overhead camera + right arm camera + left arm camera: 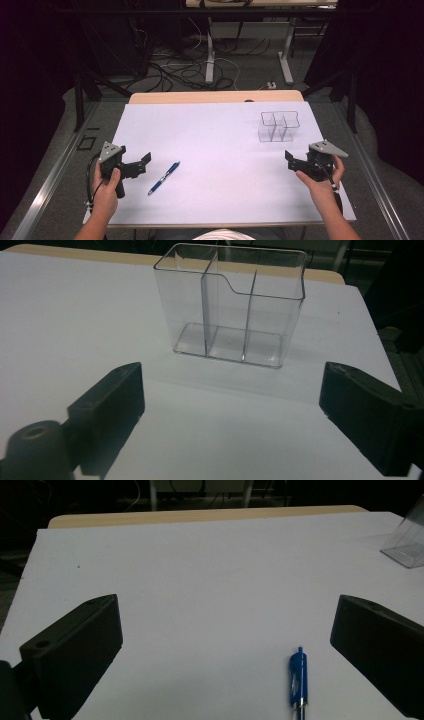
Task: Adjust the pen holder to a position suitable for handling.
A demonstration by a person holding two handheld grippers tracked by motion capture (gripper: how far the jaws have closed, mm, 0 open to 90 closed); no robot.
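Pen point(298, 680) left-view — organizer point(231, 305) right-view

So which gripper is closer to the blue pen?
The left. The left gripper sits just beside the blue pen, its open jaws facing it with nothing held. The right gripper is far across the white table, near the clear plastic organizer.

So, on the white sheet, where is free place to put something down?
The widest bare patch lies between the blue pen and the clear organizer. The sheet's far left, behind the left gripper, is bare too. It is tighter between the organizer and the right gripper.
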